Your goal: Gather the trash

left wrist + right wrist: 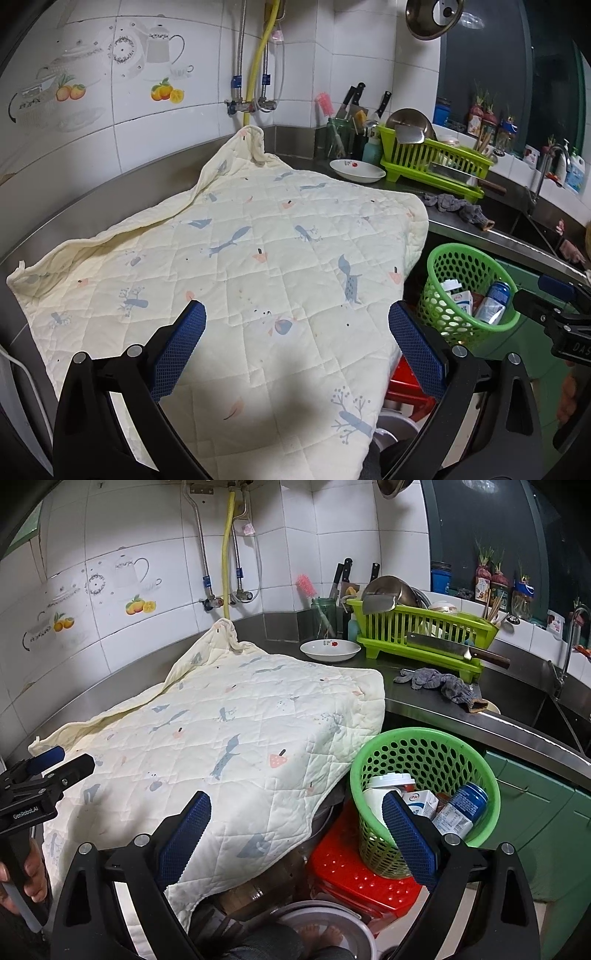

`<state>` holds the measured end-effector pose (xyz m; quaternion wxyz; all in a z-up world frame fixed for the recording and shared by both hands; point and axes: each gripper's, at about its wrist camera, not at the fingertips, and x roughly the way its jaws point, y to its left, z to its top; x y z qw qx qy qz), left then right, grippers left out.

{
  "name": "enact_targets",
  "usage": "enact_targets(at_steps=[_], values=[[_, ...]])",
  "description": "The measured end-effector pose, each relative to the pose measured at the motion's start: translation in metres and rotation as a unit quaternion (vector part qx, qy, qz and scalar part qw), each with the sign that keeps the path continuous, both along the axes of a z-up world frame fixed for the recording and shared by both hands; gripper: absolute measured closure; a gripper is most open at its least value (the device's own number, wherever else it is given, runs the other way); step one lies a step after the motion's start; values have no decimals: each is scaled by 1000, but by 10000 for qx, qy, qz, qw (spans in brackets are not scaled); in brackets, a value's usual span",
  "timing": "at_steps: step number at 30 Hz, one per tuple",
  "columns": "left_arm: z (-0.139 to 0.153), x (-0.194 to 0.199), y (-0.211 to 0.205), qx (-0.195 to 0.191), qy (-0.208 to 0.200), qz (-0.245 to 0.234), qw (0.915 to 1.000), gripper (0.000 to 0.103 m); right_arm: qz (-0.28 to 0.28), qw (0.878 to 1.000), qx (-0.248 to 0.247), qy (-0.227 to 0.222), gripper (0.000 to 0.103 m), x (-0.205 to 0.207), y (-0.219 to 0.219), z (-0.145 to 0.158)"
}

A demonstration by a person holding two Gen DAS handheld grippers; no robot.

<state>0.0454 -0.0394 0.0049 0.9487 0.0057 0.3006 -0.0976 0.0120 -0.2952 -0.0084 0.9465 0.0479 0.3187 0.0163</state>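
Observation:
A green perforated basket (424, 760) stands on a red plastic stool (354, 878) beside the counter. It holds a white lidded cup (386, 781), a small white carton (424, 801) and a blue-and-white can (461, 808). The basket also shows at the right of the left wrist view (461, 266). My right gripper (295, 801) is open and empty, its right finger just in front of the basket. My left gripper (297, 310) is open and empty above a cream quilted cloth (240, 258) that covers the counter.
A white dish (330, 650), a green dish rack (424, 635) with a cleaver (454, 648), a grey rag (439, 683) and a jar of utensils (325, 616) stand on the steel counter. A sink with a tap (569, 642) is far right. A metal bowl (325, 930) sits on the floor.

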Motion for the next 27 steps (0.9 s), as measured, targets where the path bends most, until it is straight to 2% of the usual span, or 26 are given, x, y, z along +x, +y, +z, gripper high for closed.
enact_targets(at_steps=[10,27], values=[[5,-4,2,4,-164,111,9998,5,-2,10000,-8,-38,12,-2,0,1],[4,-3,-1,54,-160,104,9998,5,-19,10000,-55,-59,12,1,0,2]])
